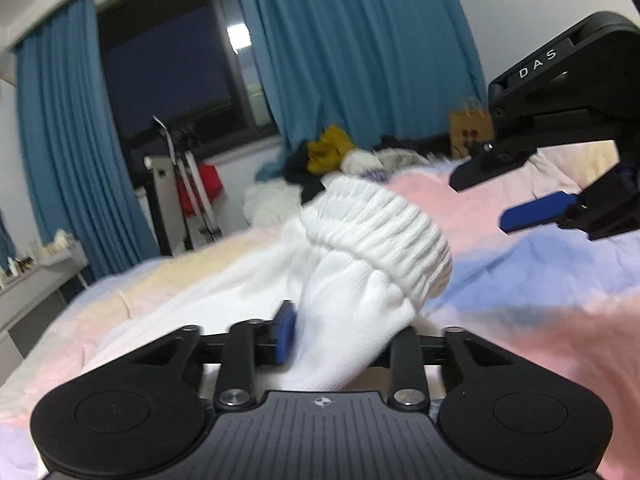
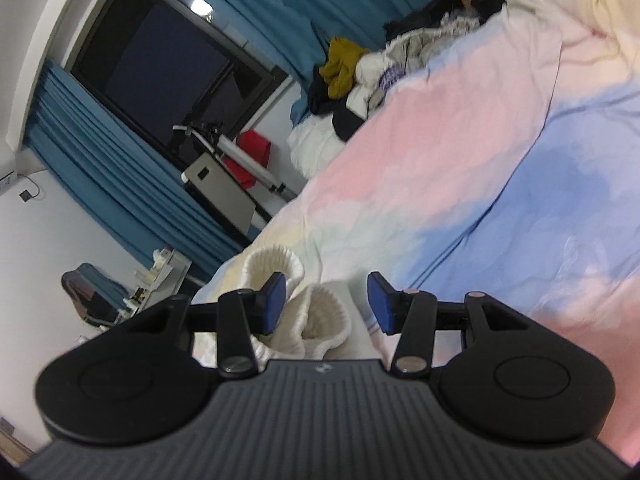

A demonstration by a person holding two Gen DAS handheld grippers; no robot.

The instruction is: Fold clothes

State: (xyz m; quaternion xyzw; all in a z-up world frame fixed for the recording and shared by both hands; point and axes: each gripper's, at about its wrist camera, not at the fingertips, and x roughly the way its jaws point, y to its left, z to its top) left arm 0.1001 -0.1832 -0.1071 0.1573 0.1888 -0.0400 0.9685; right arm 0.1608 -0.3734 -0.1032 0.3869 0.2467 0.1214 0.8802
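Left wrist view: we see our left gripper [image 1: 344,332] clenched on a white ribbed-cuff knit garment [image 1: 372,248].
Right wrist view: we see our right gripper [image 2: 326,300] released over two cuffs.

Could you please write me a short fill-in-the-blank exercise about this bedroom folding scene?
1. The garment between the fingers of the left gripper is ____ in colour.
2. The curtains beside the dark window are ____.
3. In the pile of clothes at the far end of the bed, one item is mustard ____.
4. The pads on the right gripper are ____.

Missing words: white; blue; yellow; blue
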